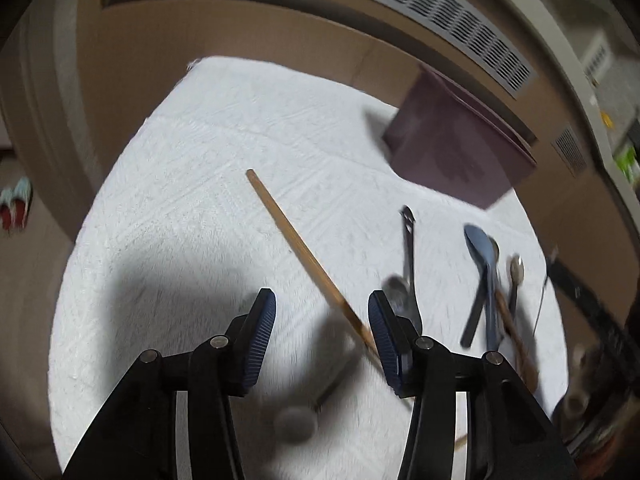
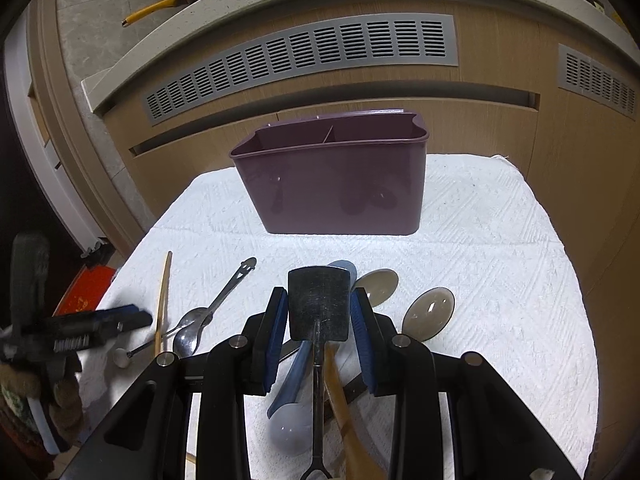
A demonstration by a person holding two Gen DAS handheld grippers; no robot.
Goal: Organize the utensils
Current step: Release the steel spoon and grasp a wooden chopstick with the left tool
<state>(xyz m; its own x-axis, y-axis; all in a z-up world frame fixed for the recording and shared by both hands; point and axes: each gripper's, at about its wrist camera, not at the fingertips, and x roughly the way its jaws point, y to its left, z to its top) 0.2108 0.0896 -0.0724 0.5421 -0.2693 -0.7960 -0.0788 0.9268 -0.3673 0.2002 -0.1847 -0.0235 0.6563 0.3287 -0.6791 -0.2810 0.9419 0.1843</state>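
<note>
My right gripper (image 2: 319, 296) is shut on the blade of a black spatula (image 2: 320, 304), held above a pile of spoons. A purple two-compartment caddy (image 2: 328, 184) stands upright behind it on the white towel (image 2: 480, 260). My left gripper (image 1: 322, 304) is open over the towel (image 1: 180, 200). A wooden chopstick (image 1: 296, 236) lies slanted on the towel and runs close past its right finger (image 1: 384, 328), untouched. A small blurred utensil with a round head (image 1: 294, 422) lies below the jaws. The left gripper (image 2: 116, 324) also shows at the left of the right wrist view.
Metal spoons (image 2: 192, 328), two grey-brown spoons (image 2: 380, 286), a blue spoon (image 2: 296, 368) and a wooden utensil (image 2: 344, 400) lie in front of the caddy. A wooden cabinet with vent grilles (image 2: 304, 56) rises behind the towel. The towel's edge drops off at the left.
</note>
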